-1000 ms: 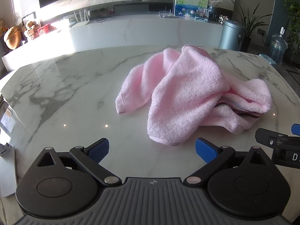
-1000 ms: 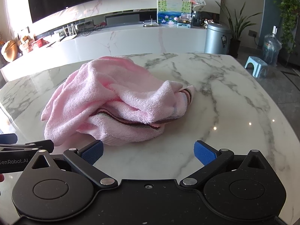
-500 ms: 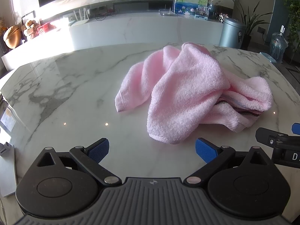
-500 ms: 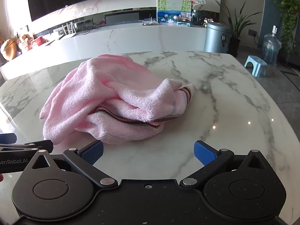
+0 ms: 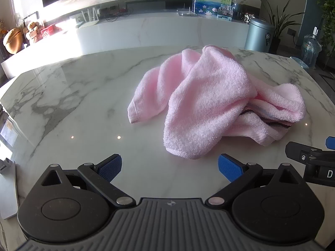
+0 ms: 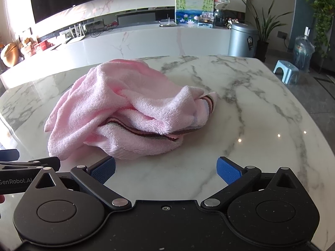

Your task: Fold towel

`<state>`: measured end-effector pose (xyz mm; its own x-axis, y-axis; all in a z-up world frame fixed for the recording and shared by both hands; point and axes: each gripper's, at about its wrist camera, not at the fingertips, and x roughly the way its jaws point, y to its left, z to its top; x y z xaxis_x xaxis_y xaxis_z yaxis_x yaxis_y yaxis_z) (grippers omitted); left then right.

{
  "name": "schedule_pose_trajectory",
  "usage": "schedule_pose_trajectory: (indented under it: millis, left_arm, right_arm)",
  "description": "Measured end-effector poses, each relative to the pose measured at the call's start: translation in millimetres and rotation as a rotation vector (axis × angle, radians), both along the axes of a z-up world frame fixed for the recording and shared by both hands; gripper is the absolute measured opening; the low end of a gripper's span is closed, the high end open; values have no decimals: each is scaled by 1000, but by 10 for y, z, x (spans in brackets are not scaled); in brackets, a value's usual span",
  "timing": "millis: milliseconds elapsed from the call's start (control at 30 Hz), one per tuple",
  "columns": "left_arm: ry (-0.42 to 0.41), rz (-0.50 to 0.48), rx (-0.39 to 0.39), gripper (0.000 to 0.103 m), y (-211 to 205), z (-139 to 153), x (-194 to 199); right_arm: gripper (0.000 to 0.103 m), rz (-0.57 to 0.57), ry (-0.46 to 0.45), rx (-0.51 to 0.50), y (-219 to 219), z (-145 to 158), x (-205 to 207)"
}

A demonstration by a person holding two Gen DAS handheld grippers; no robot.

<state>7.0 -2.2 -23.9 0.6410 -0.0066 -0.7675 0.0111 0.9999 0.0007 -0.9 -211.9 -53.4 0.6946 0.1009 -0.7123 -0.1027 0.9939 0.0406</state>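
A pink towel point(image 5: 209, 102) with a dark striped band lies crumpled in a heap on the white marble table point(image 5: 73, 96). My left gripper point(image 5: 169, 168) is open and empty, just short of the towel's near hem. My right gripper point(image 6: 165, 171) is open and empty, its left pad close to the towel point(image 6: 129, 113) but apart from it. The right gripper's fingers point(image 5: 307, 156) show at the right edge of the left wrist view. The left gripper's fingers point(image 6: 31, 163) show at the left edge of the right wrist view.
A long white counter point(image 6: 146, 41) with clutter stands behind the table. A grey bin point(image 6: 242, 39), plants, a water bottle point(image 6: 301, 52) and a small blue stool point(image 6: 285, 73) stand on the floor to the right. The table edge runs along the right point(image 6: 303, 108).
Both grippers have drifted slightly; the towel sits a little higher in both views. Jaws stay open and the towel has not moved.
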Motion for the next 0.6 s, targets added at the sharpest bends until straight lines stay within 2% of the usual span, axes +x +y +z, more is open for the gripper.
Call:
schedule_pose_trajectory:
  millis: [167, 300, 400, 500, 567, 600]
  left_arm:
    - [6, -13, -18, 100, -6, -17, -1]
    - [1, -10, -2, 96, -41, -25, -6]
    - [-2, -17, -23, 96, -34, -22, -14]
    - [-7, -32, -48, 95, -17, -31, -28]
    - [-9, -25, -44, 89, 2, -46, -38]
    - [-11, -23, -42, 82, 9, -49, -42]
  right_arm:
    - [103, 2, 4, -1, -1, -19, 13]
    - [103, 2, 8, -6, -2, -46, 22]
    - [103, -5, 13, 10, -28, -61, 33]
    - [98, -12, 21, 27, -51, -77, 49]
    - [93, -10, 28, 34, -55, -91, 61]
    - [93, -10, 34, 42, -57, -98, 69]
